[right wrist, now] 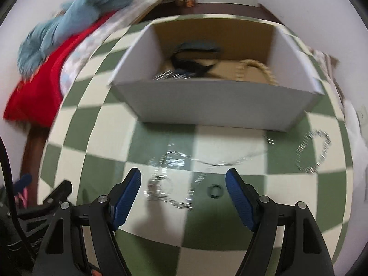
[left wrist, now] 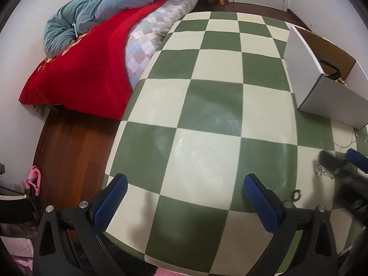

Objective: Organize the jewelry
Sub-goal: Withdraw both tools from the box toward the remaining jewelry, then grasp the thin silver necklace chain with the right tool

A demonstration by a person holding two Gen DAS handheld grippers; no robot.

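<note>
My right gripper (right wrist: 184, 177) is open and points down over the checkered table (right wrist: 230, 207), with nothing pressed between its blue pads. Just under it lie a silver chain (right wrist: 165, 193) and a small dark ring (right wrist: 215, 189). A thin chain (right wrist: 218, 162) runs right toward a beaded silver loop (right wrist: 315, 154). Behind them stands an open cardboard box (right wrist: 218, 101) holding a black band (right wrist: 191, 64), a pale bead necklace (right wrist: 255, 69) and something silver (right wrist: 170, 76). My left gripper (left wrist: 186, 184) is open and empty over bare table, left of the ring (left wrist: 296, 194).
A bed with a red blanket (left wrist: 80, 76) and a blue-grey duvet (left wrist: 96, 13) runs along the table's left side. Dark wooden floor (left wrist: 69, 149) shows beyond the table's left edge. In the left wrist view the box (left wrist: 322, 80) stands at the right and the right gripper (left wrist: 340, 168) is blurred below it.
</note>
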